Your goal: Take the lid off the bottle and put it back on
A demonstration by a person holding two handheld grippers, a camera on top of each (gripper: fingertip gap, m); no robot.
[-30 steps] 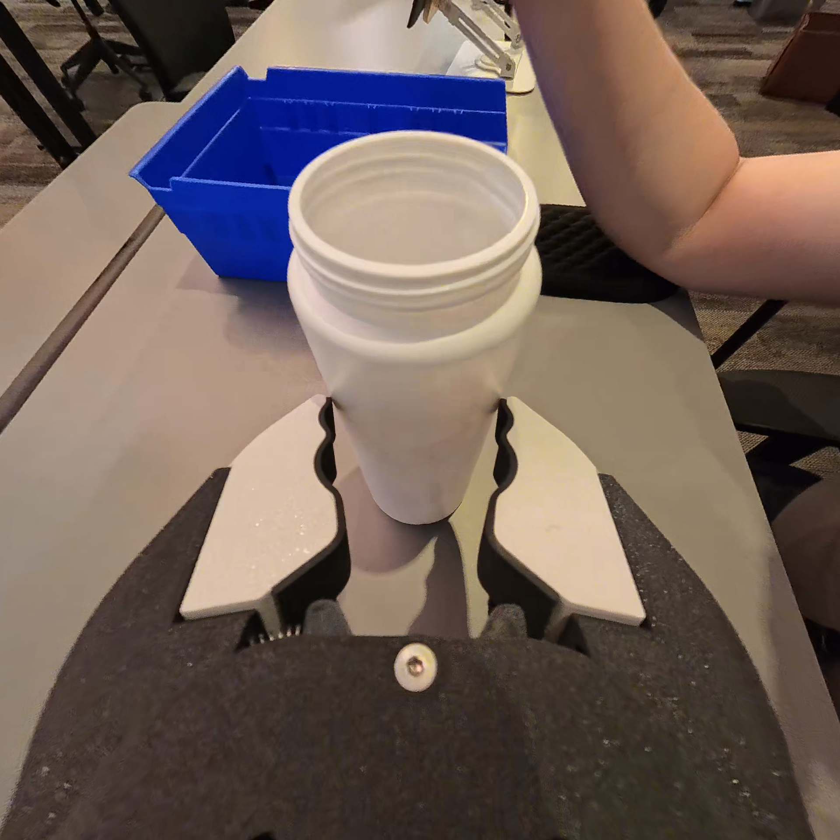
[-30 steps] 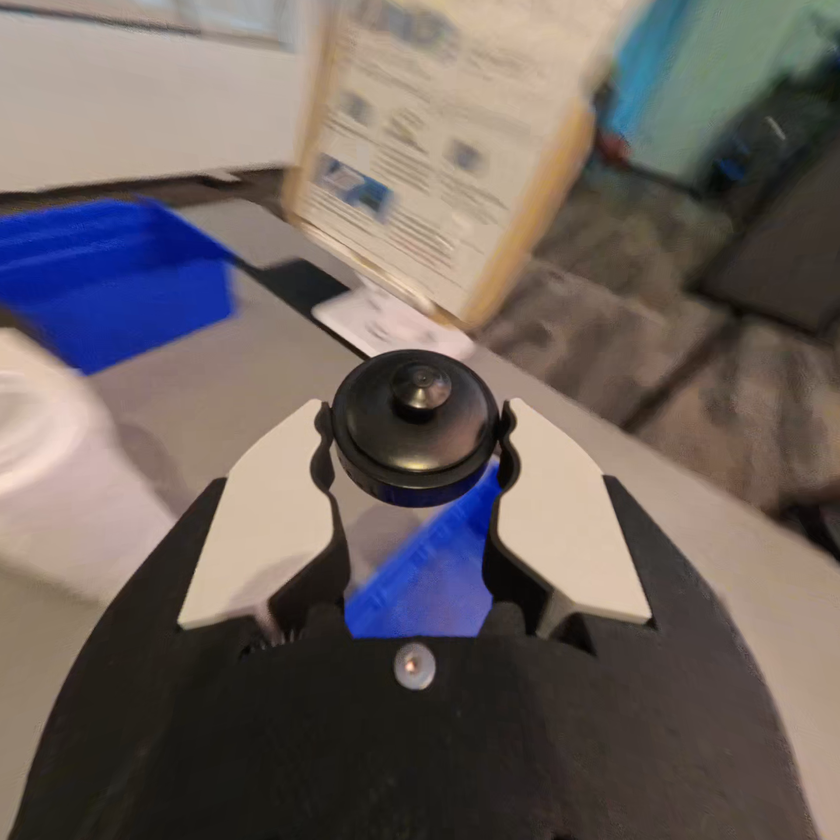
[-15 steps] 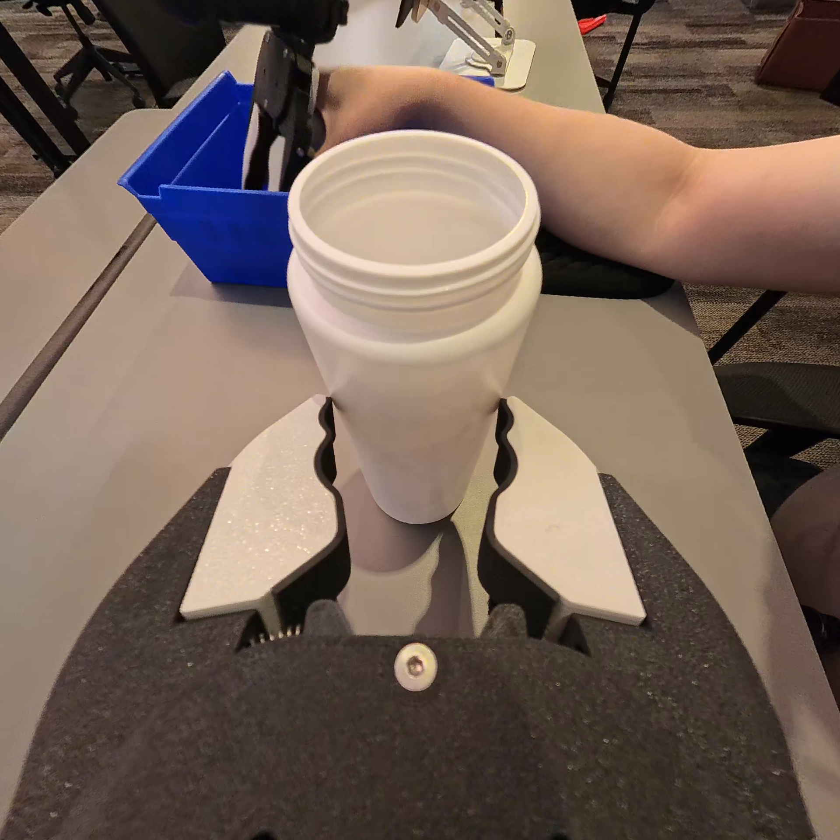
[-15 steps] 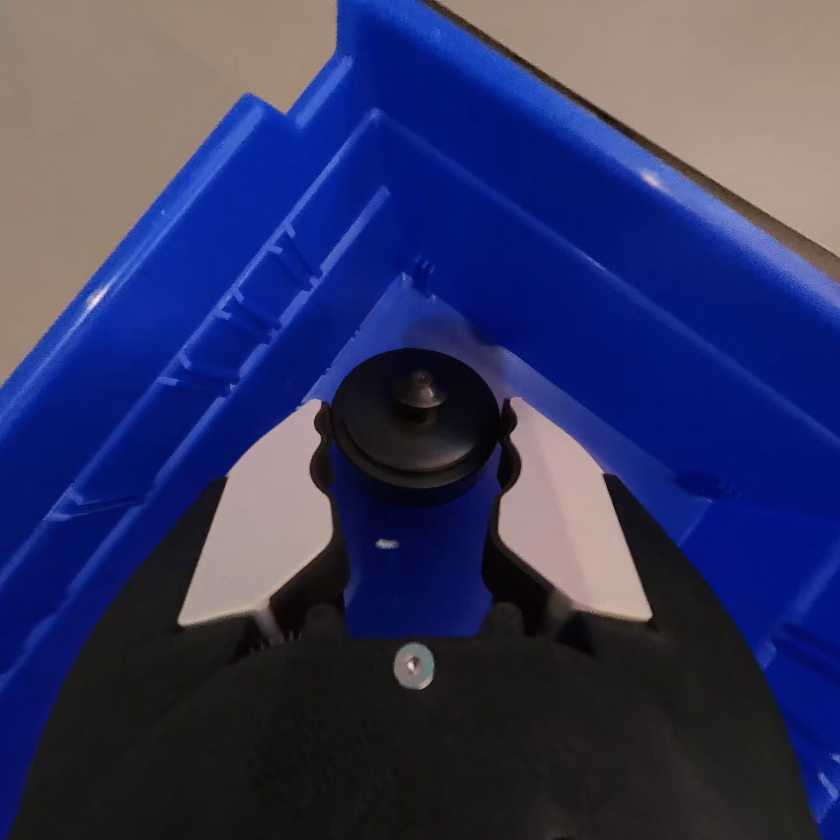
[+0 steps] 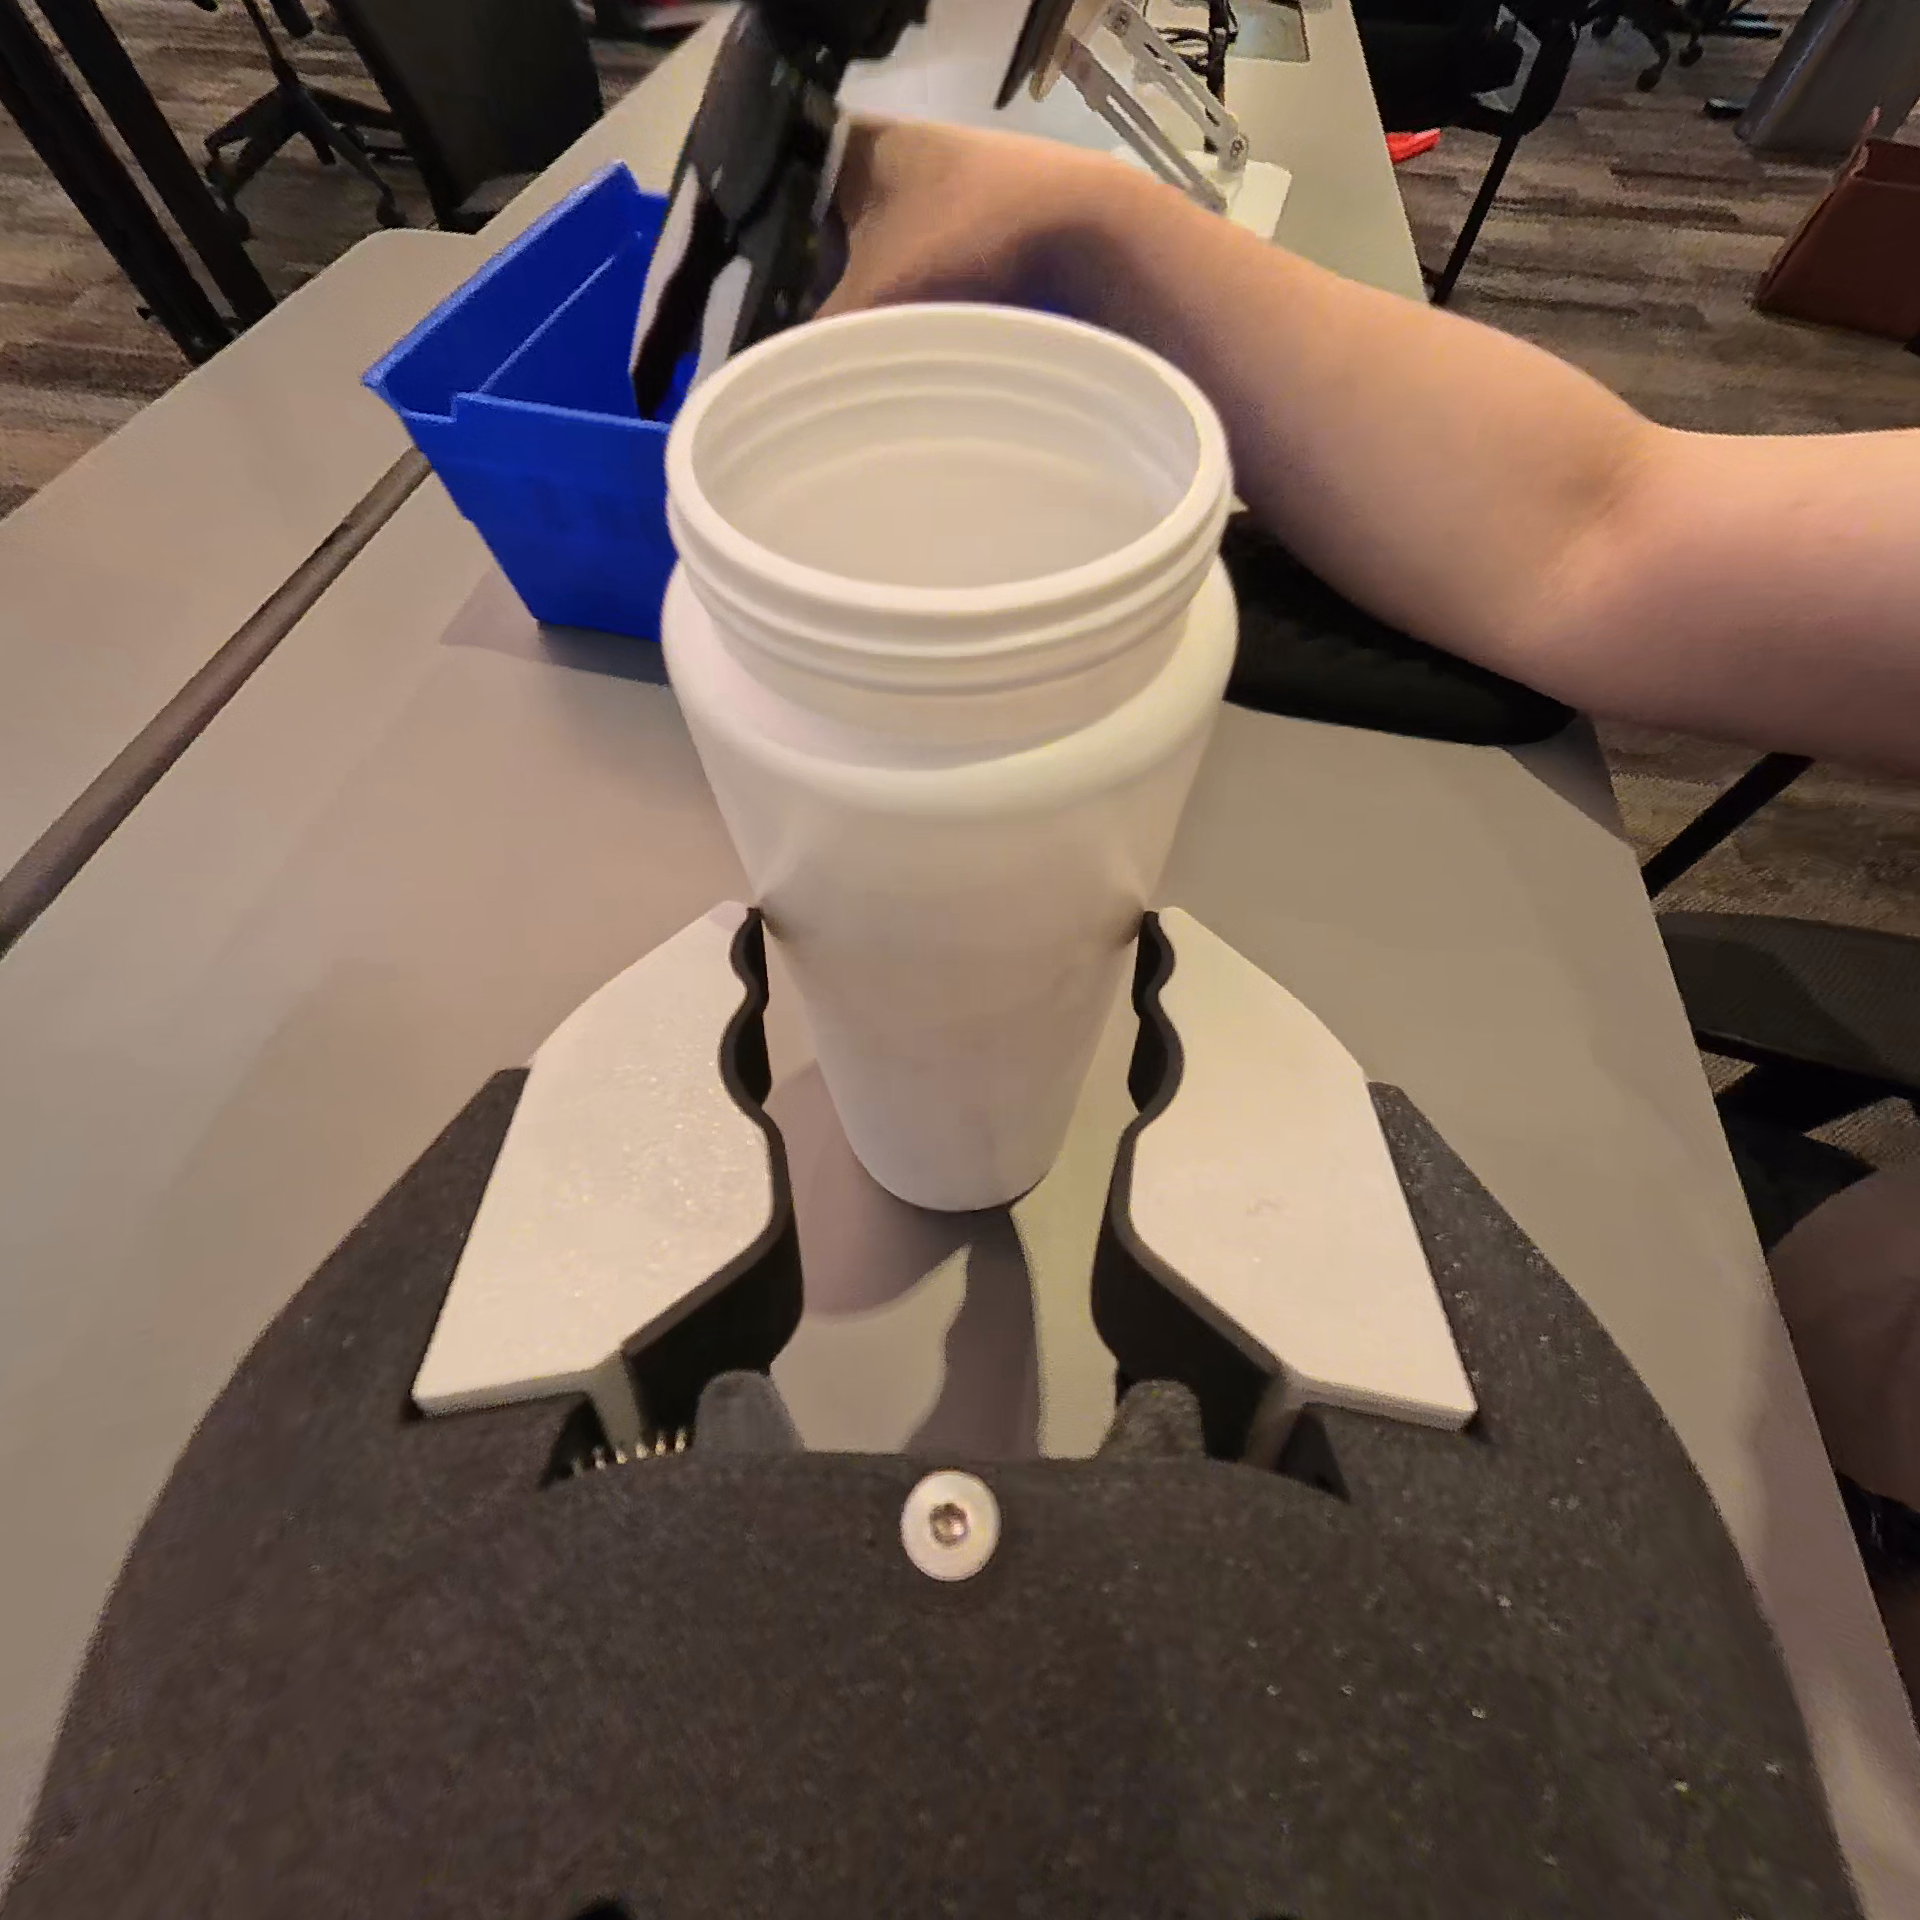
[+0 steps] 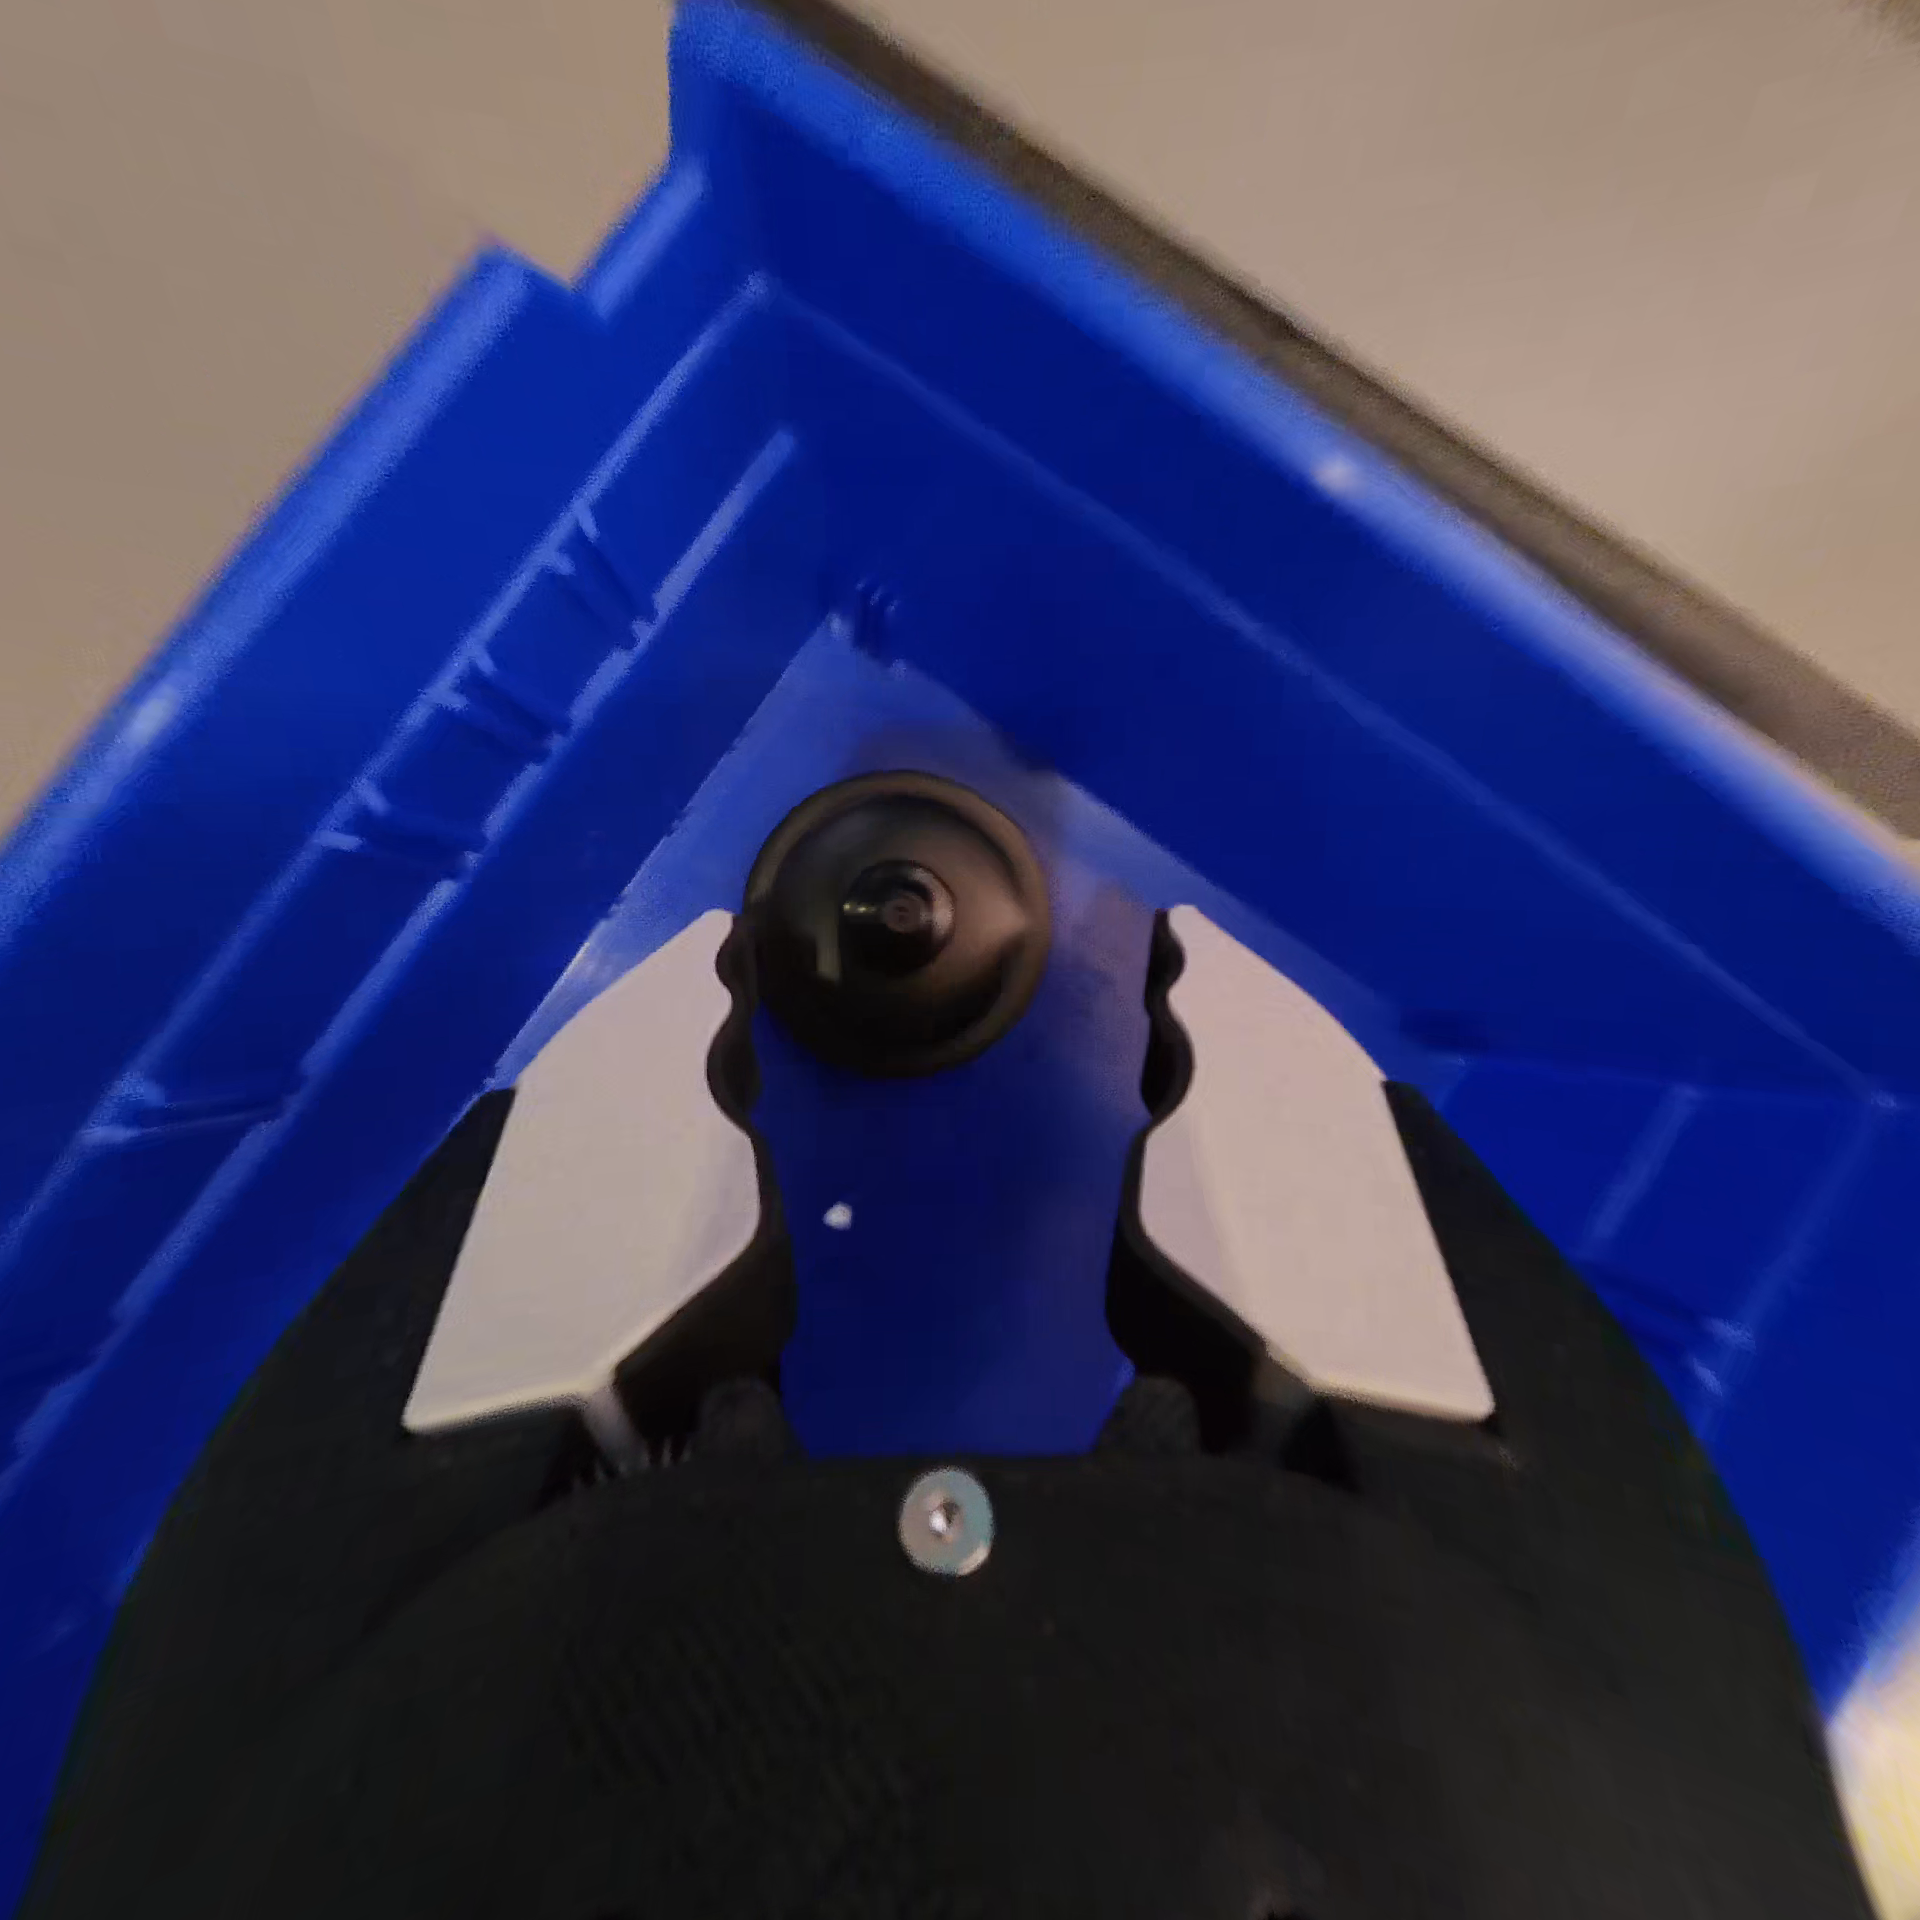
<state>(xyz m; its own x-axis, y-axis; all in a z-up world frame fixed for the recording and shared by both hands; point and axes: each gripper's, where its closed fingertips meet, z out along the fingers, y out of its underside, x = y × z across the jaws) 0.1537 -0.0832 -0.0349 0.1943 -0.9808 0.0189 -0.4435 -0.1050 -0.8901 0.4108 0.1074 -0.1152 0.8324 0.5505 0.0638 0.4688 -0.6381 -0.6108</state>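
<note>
A white bottle (image 5: 951,831) with an open threaded mouth stands upright on the grey table (image 5: 364,883). My left gripper (image 5: 951,925) is shut on its lower body. The black lid (image 6: 896,920), knob facing up, lies on the floor of the blue bin (image 6: 1143,520) near an inner corner. My right gripper (image 6: 948,930) points down into the bin and is open. The lid sits beyond its fingertips, close to the left finger, with a gap on the right. In the left wrist view the right gripper (image 5: 727,208) reaches into the bin (image 5: 540,499) behind the bottle.
A person's forearm (image 5: 1455,540) crosses behind the bottle from the right, over a black pad (image 5: 1371,665). A white stand (image 5: 1174,104) is at the far end of the table. Office chairs stand around the table.
The right gripper swung down into the blue bin with the lid, then let it go onto the bin floor. The left gripper and bottle stayed put.
</note>
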